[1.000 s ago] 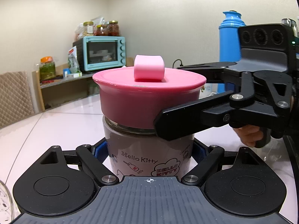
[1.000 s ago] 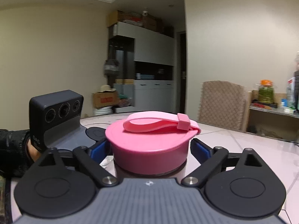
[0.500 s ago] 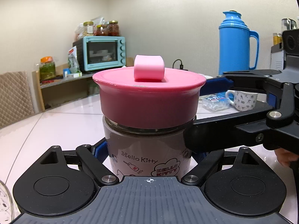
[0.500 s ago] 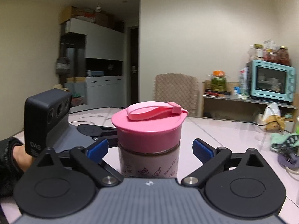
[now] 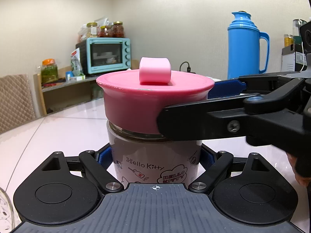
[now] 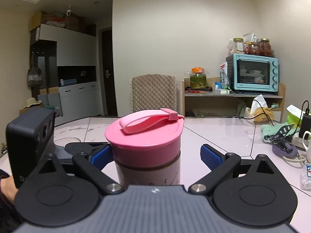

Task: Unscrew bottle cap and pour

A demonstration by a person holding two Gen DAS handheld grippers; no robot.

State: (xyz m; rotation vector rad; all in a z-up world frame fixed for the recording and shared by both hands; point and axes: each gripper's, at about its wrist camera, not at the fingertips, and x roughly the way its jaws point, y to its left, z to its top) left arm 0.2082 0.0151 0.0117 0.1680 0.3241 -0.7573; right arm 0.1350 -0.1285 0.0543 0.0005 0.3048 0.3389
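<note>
The pale tiled table [image 6: 223, 136] is carrying the whole job, with a chair, a turquoise toaster oven [image 6: 252, 74] and a blue thermos jug [image 5: 246, 46] standing well back from the work. Near its front edge the Hello Kitty bottle [image 5: 155, 161] is standing upright, its dark contents reaching almost to the neck, so it needs steadying before anything turns. The left gripper [image 5: 155, 158] is doing that: its blue pads are pressing on either side of the lower body, clamping the bottle so that it cannot spin with the lid. The right gripper [image 6: 155, 153] is coming in level at lid height, and its jaws have just been opening; they are standing wide, one pad touching or nearly touching the pink screw cap [image 6: 144, 139], the other clearly off it, with the cap between them. That looks like a re-grip between twists, though the cap is sitting fully down, so unscrewing seems barely begun. On top, the pink carry strap [image 6: 147, 121] is lying folded flat, out of the pads' way.
</note>
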